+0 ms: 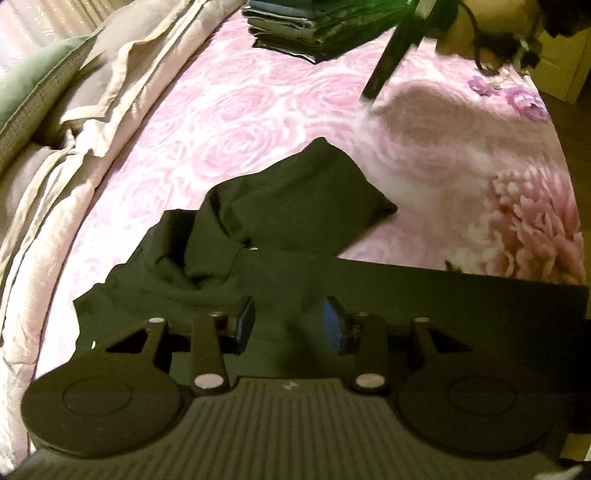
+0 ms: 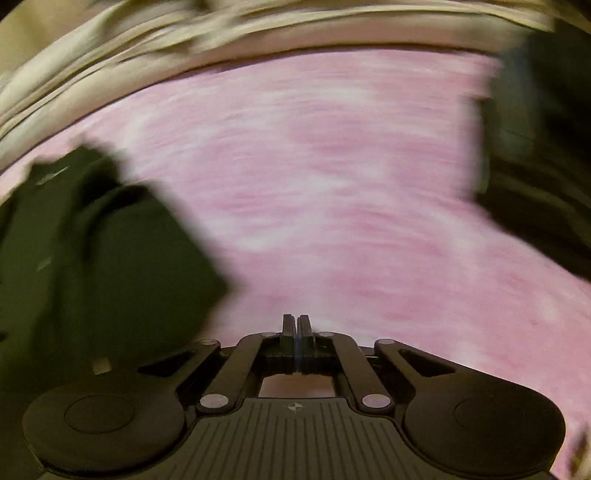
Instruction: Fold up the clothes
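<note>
A dark green garment (image 1: 295,199) lies rumpled on the pink rose-patterned bed sheet (image 1: 240,110), one part bunched up and one straight-edged part stretching right. My left gripper (image 1: 290,321) hangs just above it, open, its blue pads (image 1: 334,325) apart with only cloth below them. In the blurred right wrist view, my right gripper (image 2: 297,325) is shut with nothing between its fingers, over bare pink sheet (image 2: 332,203). The dark garment (image 2: 92,258) is to its left.
A stack of folded dark clothes (image 1: 310,26) sits at the far side of the bed and shows as a dark blur (image 2: 535,147) at the right. A beige duvet (image 1: 92,110) and green pillow (image 1: 22,85) line the left. A person's hand (image 1: 461,33) holds a dark tool far right.
</note>
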The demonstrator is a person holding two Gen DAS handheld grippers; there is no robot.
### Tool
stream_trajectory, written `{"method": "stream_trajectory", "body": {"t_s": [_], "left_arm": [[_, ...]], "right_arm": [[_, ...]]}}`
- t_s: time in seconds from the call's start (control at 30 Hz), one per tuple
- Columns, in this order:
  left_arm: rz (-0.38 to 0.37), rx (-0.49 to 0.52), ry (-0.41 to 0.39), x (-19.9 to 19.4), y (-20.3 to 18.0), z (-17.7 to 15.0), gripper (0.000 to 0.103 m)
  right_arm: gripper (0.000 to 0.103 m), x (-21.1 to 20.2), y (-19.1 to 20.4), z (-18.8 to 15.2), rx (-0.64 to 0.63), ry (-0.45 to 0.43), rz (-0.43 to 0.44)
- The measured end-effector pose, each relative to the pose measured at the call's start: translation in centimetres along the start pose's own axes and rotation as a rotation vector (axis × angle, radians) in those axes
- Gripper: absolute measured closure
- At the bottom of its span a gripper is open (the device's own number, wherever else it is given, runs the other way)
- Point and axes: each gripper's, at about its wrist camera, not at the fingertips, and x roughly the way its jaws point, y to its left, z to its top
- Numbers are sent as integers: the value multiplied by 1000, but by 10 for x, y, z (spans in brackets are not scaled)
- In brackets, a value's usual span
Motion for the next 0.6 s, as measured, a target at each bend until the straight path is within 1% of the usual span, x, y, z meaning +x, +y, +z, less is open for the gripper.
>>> {"method": "stream_trajectory", "body": {"t_s": [0.03,0.1,0.17,0.2,0.23,0.27,0.3,0.37,0.43,0.47,0.57,0.6], "left_arm": [[-5,-2,4,2,-1,-1,67],[-16,-16,15,7,-4,-2,67],[-29,-32,28,12,-5,-5,67],[-31,-34,31,13,-7,-7,66],[-32,-33,36,14,-8,-9,66],[-33,-32,44,16,-9,-10,66],[-33,-33,54,18,-9,-13,64],[-27,-31,84,22,-8,-18,62],[-19,-43,106,24,-6,-26,62],[-15,-54,112,24,-4,-29,62],[-9,-99,118,23,2,-40,61],[-6,-103,122,22,3,-43,61]], "right_arm": [[103,-5,-21,-1,71,-12,-40],[103,-14,-37,-4,120,-39,-59],[95,-22,-25,-7,78,-70,-34],[78,-24,-13,-9,54,-81,-15],[50,-24,2,-11,34,-91,15],[43,-24,21,-14,11,-103,58],[41,-23,40,-17,-23,-109,103],[41,-18,86,-25,-155,-94,189],[41,-14,132,-37,-386,-83,232],[41,-12,156,-46,-545,-79,233],[42,5,203,-73,-904,-50,149],[42,12,210,-76,-947,-43,130]]}}
